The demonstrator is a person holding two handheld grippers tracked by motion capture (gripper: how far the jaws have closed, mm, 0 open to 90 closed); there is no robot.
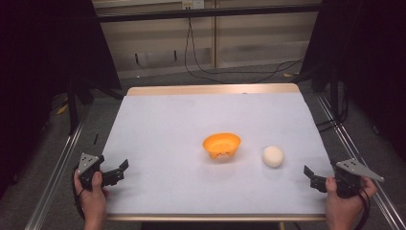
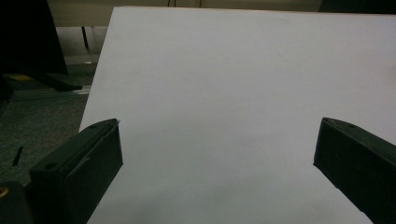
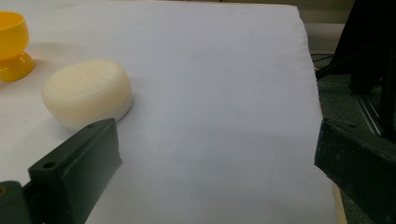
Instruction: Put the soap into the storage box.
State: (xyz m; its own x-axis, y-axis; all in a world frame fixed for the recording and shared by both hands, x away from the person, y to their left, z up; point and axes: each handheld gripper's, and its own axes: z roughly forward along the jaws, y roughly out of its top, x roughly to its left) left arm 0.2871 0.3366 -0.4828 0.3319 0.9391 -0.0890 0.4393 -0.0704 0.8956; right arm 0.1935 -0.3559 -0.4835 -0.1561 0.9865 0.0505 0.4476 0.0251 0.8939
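Two things lie on the white surface (image 1: pixel 158 143) and we have touched neither: an orange bowl (image 1: pixel 221 145) near the middle and a cream-white round piece (image 1: pixel 273 156) just to its right, the two close but apart. We hold the left tool (image 1: pixel 122 168) at the near left edge, jaws spread wide with nothing but bare sheet between them, as the left gripper view shows. The right tool (image 1: pixel 308 173) sits at the near right edge, its jaws equally wide and empty.

We judge the work to be at its very beginning: nothing is gripped, nothing is lifted, and every step of approach, grasp and placement is left. The white piece is the nearer to our right tool, so we take it as the likely first target.

As for its pose, in the right gripper view the white piece (image 3: pixel 87 93) reads as a squat, rounded puck resting on a flat face, its short axis standing upright and no clear long axis across the surface. The bowl (image 3: pixel 12 44) stands upright on its foot there, mouth upward.
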